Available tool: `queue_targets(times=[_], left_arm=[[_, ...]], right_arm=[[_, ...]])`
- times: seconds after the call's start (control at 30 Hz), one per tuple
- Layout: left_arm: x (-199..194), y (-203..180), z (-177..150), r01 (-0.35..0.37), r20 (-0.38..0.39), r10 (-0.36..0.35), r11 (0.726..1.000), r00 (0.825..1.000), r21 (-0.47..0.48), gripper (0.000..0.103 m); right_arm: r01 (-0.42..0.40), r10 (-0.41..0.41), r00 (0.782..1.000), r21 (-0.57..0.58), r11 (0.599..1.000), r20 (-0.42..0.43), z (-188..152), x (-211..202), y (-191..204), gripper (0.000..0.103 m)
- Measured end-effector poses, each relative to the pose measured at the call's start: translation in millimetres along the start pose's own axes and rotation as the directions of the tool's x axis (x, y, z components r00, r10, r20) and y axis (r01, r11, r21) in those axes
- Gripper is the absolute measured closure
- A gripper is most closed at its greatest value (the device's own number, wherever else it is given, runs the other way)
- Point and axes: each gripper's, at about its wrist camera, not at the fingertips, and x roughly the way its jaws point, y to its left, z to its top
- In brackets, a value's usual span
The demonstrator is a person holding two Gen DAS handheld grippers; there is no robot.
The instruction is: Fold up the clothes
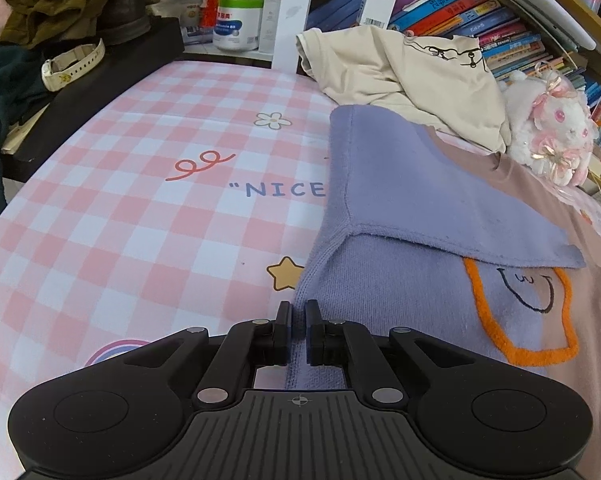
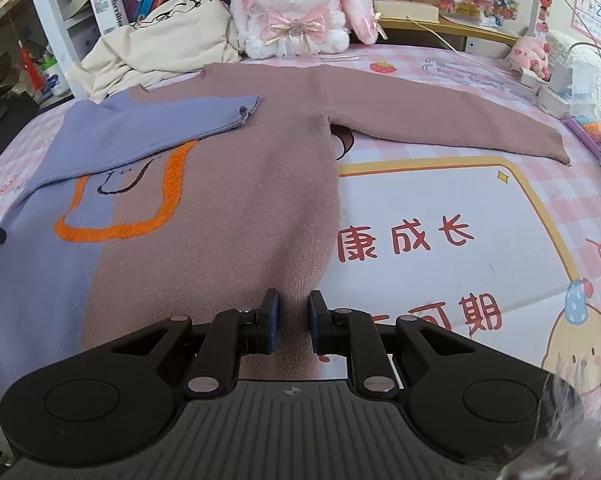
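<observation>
the left gripper (image 1: 298,322) has its jaws nearly closed, pinching the sweater (image 2: 220,216) at its lilac bottom corner; the right gripper (image 2: 293,314) has its jaws a little wider, closed on a ridge of the brown hem. both holds sit at the near hem, so the sweater's long axis runs straight away from the jaws toward the collar by the plush rabbit (image 2: 296,8). it lies flat on the checked table (image 1: 148,184), the lilac sleeve (image 2: 172,120) already folded across the chest, the brown sleeve (image 2: 440,112) stretched out on the right gripper's side. lifting the hem toward the collar looks likely next.
</observation>
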Motion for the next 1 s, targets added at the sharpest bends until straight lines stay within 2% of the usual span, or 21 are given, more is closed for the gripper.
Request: queue_targets(times=[0.1, 0.13, 0.23, 0.3, 0.33, 0.37, 0.4, 0.43, 0.57, 0.67, 0.8, 0.9, 1.0], left_arm=[[-3, -1, -1, -0.003, 0.004, 0.003, 1.0, 1.0, 0.011, 0.094], [-6, -3, -2, -0.008, 0.008, 0.008, 1.0, 1.0, 0.02, 0.094], [-14, -9, -4, -0.011, 0.02, 0.01, 0.999, 1.0, 0.053, 0.083], [-21, -16, -7, -0.006, 0.029, 0.004, 0.996, 1.0, 0.085, 0.062], [-24, -20, -9, -0.007, 0.034, 0.003, 0.995, 0.999, 0.103, 0.056], [-28, -24, -11, -0.008, 0.041, 0.003, 0.993, 0.999, 0.12, 0.043], [-31, -28, -13, -0.007, 0.047, 0.0, 0.99, 0.999, 0.138, 0.035], [-34, -33, -15, 0.0, 0.049, -0.008, 0.988, 0.999, 0.157, 0.032], [-45, -51, -25, 0.047, 0.041, -0.059, 0.971, 0.997, 0.234, 0.018], [-50, -65, -36, 0.091, 0.024, -0.104, 0.947, 0.994, 0.309, 0.014], [-55, -83, -48, 0.114, 0.018, -0.134, 0.899, 0.991, 0.424, 0.011], [-56, -91, -55, 0.147, 0.0, -0.167, 0.868, 0.986, 0.475, 0.009], [-57, -98, -59, 0.179, -0.015, -0.198, 0.85, 0.98, 0.496, 0.007]], right_arm=[[0.029, -0.029, 1.0, 0.008, 1.0, 0.001, -1, -1, 1, 0.077], [0.033, -0.033, 0.999, 0.013, 0.999, 0.003, -1, -3, 1, 0.071], [0.045, -0.046, 0.999, 0.027, 0.999, 0.016, -3, -8, 3, 0.052], [0.058, -0.058, 0.998, 0.025, 0.998, 0.033, -3, -13, 5, 0.041], [0.067, -0.068, 0.997, 0.023, 0.997, 0.043, -3, -15, 7, 0.03], [0.076, -0.078, 0.996, 0.022, 0.997, 0.053, -3, -18, 8, 0.024], [0.082, -0.083, 0.995, 0.02, 0.996, 0.061, -3, -20, 10, 0.022], [0.087, -0.089, 0.994, 0.018, 0.996, 0.069, -3, -22, 12, 0.017], [0.114, -0.115, 0.99, 0.009, 0.993, 0.084, -5, -28, 20, 0.011], [0.13, -0.13, 0.987, 0.003, 0.992, 0.093, -9, -33, 25, 0.008], [0.15, -0.149, 0.985, -0.009, 0.989, 0.091, -16, -38, 33, 0.006], [0.173, -0.171, 0.982, -0.021, 0.985, 0.077, -23, -42, 36, 0.006], [0.2, -0.198, 0.978, -0.022, 0.98, 0.068, -31, -47, 35, 0.004]])
